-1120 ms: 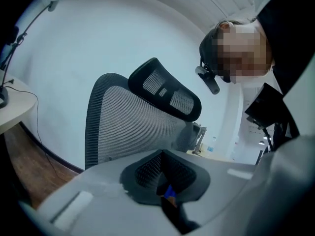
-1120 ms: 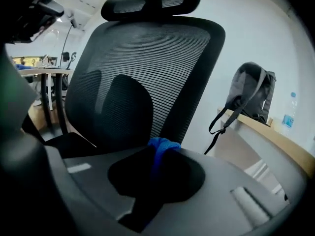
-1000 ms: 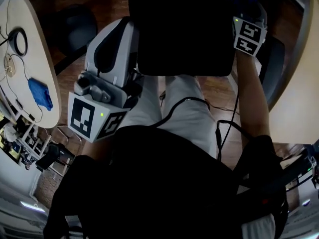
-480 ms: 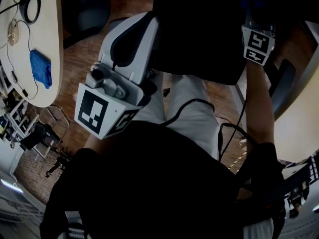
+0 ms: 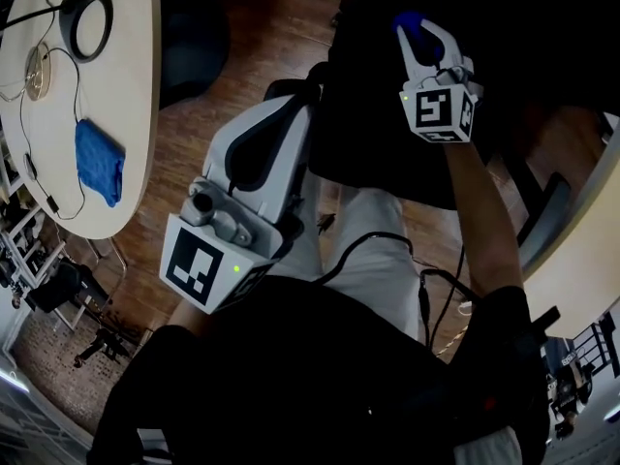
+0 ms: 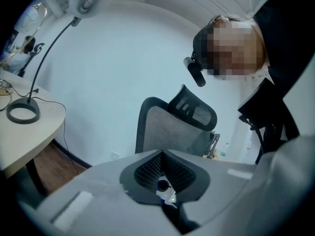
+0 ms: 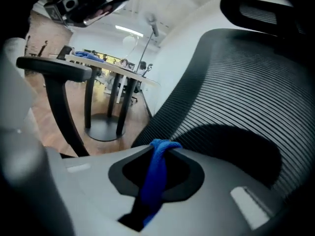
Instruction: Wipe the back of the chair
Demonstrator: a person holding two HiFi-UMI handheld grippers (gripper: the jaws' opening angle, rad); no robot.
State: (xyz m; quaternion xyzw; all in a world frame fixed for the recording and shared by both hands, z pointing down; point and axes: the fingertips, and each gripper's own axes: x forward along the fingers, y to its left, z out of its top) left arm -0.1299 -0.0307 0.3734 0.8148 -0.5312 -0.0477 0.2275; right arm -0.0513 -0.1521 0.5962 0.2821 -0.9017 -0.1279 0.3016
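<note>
The black mesh chair back (image 7: 246,77) fills the right gripper view, and its dark shape (image 5: 387,124) lies at the top of the head view. My right gripper (image 5: 418,35) is shut on a blue cloth (image 7: 156,173), whose tip (image 5: 409,24) is held close against the chair back. My left gripper (image 5: 291,105) hangs beside the chair's left edge, shut with nothing in it. In the left gripper view the jaws (image 6: 162,154) point at a second mesh chair with a headrest (image 6: 170,127).
A pale rounded table (image 5: 126,85) stands at the left with another blue cloth (image 5: 100,161), a ring-base lamp (image 5: 85,22) and cables on it. The chair's armrest (image 7: 54,65) rises left of the chair back. Wooden floor (image 5: 252,37) lies between table and chair. A cable (image 5: 426,279) trails by my legs.
My right gripper, still holding the blue cloth, has moved left and lower in the head view, across the chair back. The left gripper drifted slightly right; the view swung left.
</note>
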